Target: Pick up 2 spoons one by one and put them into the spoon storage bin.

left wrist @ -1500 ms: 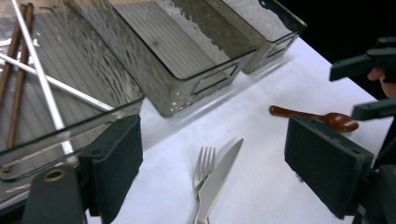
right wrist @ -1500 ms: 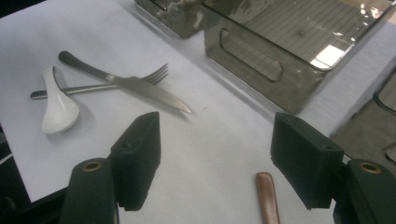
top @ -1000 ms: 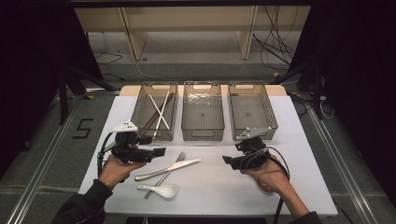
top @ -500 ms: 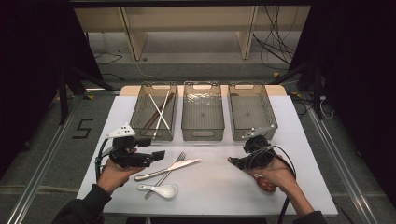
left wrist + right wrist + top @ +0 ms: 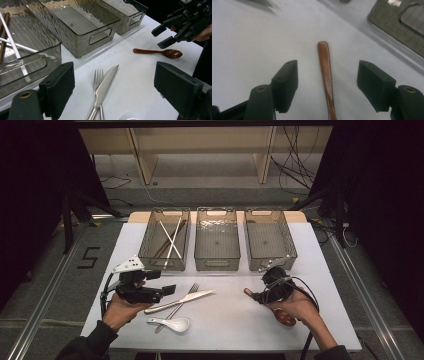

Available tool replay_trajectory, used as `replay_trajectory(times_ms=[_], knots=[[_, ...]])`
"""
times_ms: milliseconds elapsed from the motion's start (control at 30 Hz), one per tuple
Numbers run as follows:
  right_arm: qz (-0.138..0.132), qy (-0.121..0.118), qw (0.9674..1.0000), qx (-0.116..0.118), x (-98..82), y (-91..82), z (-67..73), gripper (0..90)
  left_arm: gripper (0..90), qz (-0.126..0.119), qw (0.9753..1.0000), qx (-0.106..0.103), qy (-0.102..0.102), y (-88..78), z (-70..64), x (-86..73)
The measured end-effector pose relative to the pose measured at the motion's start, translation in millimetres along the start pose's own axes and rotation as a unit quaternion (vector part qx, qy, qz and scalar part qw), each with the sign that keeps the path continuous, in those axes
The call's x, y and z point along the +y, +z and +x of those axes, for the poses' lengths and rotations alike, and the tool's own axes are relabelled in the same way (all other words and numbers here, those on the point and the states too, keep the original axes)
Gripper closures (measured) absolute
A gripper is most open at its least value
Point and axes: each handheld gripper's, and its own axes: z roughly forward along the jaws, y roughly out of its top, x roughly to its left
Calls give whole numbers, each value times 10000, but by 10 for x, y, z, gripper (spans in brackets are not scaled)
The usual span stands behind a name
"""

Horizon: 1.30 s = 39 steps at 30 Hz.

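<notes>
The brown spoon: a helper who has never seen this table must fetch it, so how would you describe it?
On the white table, look in front of the rightmost clear bin. The brown spoon lies flat there, its handle between the right gripper's open jaws. It is dark reddish-brown; the other spoon is white.

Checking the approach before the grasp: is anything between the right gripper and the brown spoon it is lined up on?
Nothing visible. The right gripper is open, and the brown spoon handle lies on bare table between its jaws, touching neither. The knife and fork lie well off toward the left gripper.
</notes>
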Motion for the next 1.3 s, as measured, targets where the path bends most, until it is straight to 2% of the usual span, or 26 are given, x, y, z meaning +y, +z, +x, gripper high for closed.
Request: replay_trajectory(times_ms=[167,567,833,1033,1300], knots=[[263,-37,9996,-14,-26,69,-51,382,161,107,9998,56,146,7,-20,-31],[769,-236,9967,-50,-26,184,-45,506,157,-76,9999,56,62,-67,-5,-110],[1207,-282,9922,-134,-53,246,-69,599,157,-30,9999,15,101,-62,-42,-129],[1403,-291,9897,-66,-74,261,-83,643,157,-42,10000,15,84,-71,-36,-133],[1606,-385,9863,-58,-100,289,-69,749,157,-17,10000,43,51,-65,-23,-140]])
